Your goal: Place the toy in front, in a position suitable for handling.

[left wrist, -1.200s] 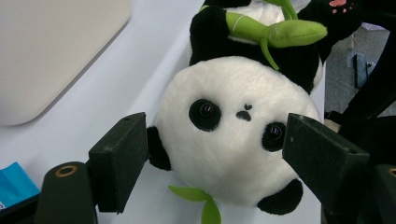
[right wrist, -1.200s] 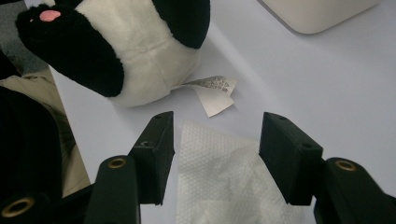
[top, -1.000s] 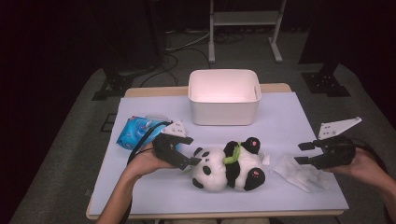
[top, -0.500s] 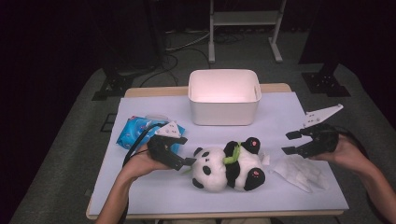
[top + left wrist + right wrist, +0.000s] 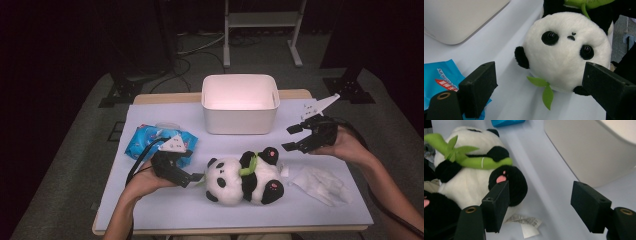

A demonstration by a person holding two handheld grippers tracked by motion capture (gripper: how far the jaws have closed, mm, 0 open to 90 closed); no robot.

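A: What's on the left?
B: The left gripper (image 5: 192, 176), jaws apart after widening, nothing between them, just beside the toy panda (image 5: 244, 178) lying mid-table.
A: And right?
B: The right gripper (image 5: 294, 137), jaws also just widened, empty, above the panda's feet.

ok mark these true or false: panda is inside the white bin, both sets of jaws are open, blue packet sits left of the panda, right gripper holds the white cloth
The panda plush is inside the white bin: false, it lies on the table in front of the bin.
Left gripper and right gripper both have open jaws: true.
The blue packet sits left of the panda: true.
The right gripper holds the white cloth: false, the cloth lies on the table, untouched.
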